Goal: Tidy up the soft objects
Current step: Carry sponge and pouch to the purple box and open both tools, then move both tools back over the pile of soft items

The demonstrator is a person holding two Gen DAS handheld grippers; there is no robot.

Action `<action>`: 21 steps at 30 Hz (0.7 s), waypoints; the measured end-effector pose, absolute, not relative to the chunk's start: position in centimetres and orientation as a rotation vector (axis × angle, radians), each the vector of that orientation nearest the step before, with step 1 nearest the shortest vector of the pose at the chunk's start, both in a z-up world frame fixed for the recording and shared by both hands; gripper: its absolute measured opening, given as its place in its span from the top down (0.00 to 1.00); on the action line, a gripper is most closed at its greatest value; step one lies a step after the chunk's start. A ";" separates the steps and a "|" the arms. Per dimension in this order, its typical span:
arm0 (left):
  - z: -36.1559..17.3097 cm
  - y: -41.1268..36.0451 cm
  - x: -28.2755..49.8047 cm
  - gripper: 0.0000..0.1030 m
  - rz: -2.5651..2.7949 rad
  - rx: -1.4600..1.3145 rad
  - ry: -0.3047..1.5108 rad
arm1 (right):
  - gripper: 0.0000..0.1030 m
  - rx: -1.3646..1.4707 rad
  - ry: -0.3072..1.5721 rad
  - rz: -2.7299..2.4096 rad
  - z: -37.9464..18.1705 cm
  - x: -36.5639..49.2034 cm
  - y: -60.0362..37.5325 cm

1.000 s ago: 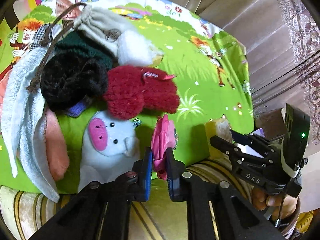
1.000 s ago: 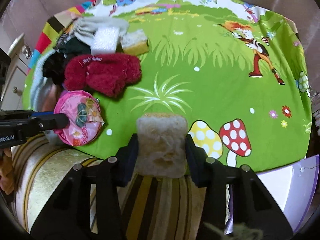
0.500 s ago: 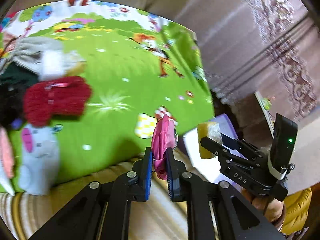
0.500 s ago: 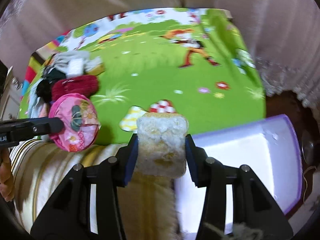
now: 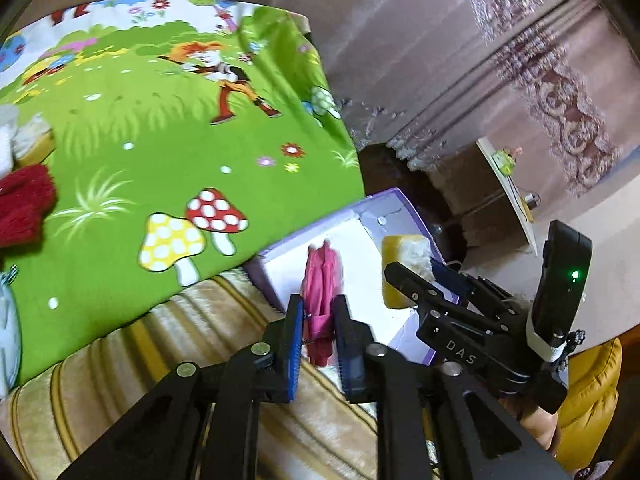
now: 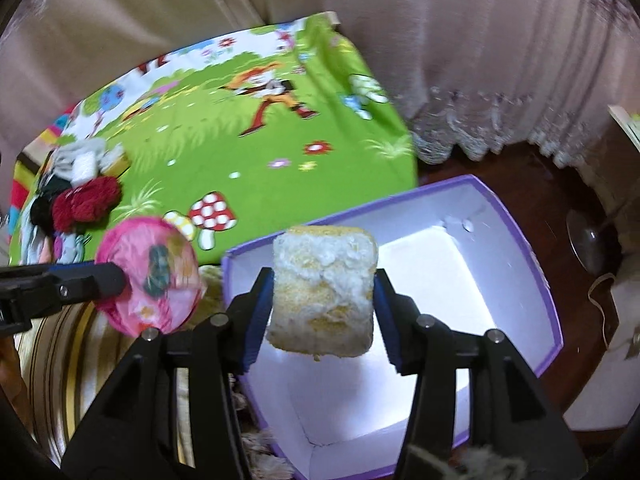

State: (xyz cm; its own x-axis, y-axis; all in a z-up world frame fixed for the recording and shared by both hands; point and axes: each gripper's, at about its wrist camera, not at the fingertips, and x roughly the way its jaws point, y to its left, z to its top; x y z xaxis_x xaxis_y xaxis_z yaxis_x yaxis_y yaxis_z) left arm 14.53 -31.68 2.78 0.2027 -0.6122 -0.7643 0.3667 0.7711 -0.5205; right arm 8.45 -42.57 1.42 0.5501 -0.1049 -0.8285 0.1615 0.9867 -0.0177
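My left gripper (image 5: 318,305) has a flat pink pouch (image 5: 322,268) edge-on between its blue pads, which still touch it while the jaws are opening. It hangs over the near left corner of a white box with a purple rim (image 5: 382,197). My right gripper (image 6: 324,280) has a yellow-white sponge block (image 6: 324,252) between its pads, which are opening but still meet its sides. The sponge hangs over the box's white floor (image 6: 460,280). In the right wrist view the pouch (image 6: 148,276) shows as a pink disc at the left gripper's tip (image 6: 120,280). The right gripper (image 5: 412,270) and sponge (image 5: 400,248) are also in the left wrist view.
A green cartoon mat (image 5: 160,120) covers the surface to the left. A pile of soft things, with a red fuzzy one (image 6: 86,200), lies at its far left. A striped cushion edge (image 5: 160,360) runs below the mat. The box stands on dark floor (image 6: 540,168) by curtains.
Both grippers swung right, from the pile side of the mat to over the box, carrying the pouch and the sponge. Both pairs of jaws have parted a little.
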 end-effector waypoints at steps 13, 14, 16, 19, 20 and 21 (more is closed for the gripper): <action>3.8 -31.6 12.5 0.27 -0.610 -0.078 1.088 | 0.17 0.074 0.928 -0.227 2.1 7.2 -43.6; 3.8 -31.0 12.5 0.27 -0.599 -0.102 1.095 | 0.17 0.073 0.927 -0.227 2.2 7.2 -43.5; 3.8 -29.7 12.5 0.27 -0.569 -0.133 1.083 | 0.16 0.063 0.925 -0.230 2.4 7.3 -43.1; 3.7 -28.1 12.2 0.27 -0.544 -0.142 1.103 | 0.15 0.044 0.922 -0.235 2.6 7.3 -42.3; 3.7 -27.6 11.9 0.27 -0.539 -0.139 1.110 | 0.15 0.041 0.923 -0.232 2.7 7.3 -42.1; 3.6 -27.1 11.6 0.27 -0.531 -0.129 1.121 | 0.15 0.035 0.920 -0.229 2.9 7.3 -41.7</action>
State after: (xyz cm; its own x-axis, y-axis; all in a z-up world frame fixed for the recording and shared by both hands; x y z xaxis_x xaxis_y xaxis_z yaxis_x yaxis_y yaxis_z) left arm 11.61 -27.07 3.63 0.3255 -0.4674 -0.8220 0.3403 0.8689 -0.3593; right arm 7.34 -41.72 2.88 0.5830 -0.1816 -0.7919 0.2114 0.9750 -0.0679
